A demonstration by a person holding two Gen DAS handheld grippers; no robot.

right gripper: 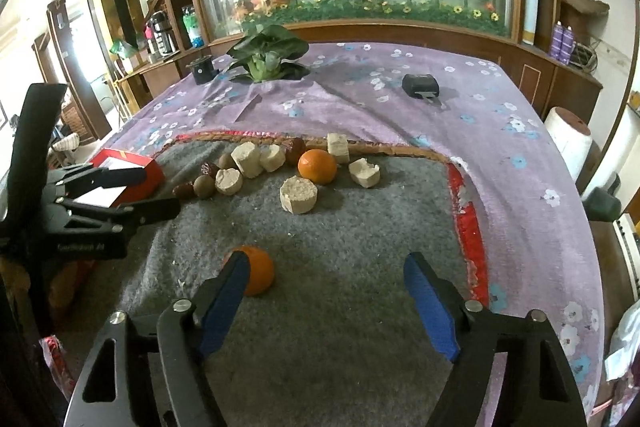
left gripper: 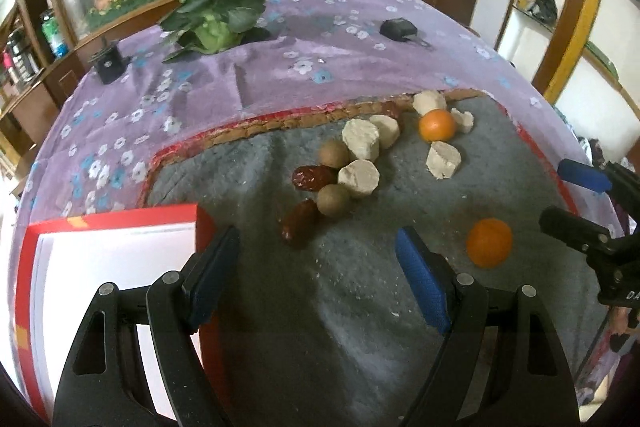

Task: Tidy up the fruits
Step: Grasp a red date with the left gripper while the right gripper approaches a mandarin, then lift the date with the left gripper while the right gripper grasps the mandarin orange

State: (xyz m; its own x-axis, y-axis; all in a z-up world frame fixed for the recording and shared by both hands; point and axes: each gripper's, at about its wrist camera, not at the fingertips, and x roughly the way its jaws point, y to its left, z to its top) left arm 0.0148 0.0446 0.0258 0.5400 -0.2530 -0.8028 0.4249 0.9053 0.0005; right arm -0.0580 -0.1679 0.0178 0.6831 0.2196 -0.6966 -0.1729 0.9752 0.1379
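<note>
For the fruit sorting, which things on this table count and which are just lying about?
Job:
near orange
far orange
red dates
round brown fruits
red box

Lying about:
pale cut chunks
leafy greens
black case

A: We see bare grey mat ahead of the right gripper; one orange sits beside its left finger.
B: Fruit cluster and red box crowd our left gripper's side.
</note>
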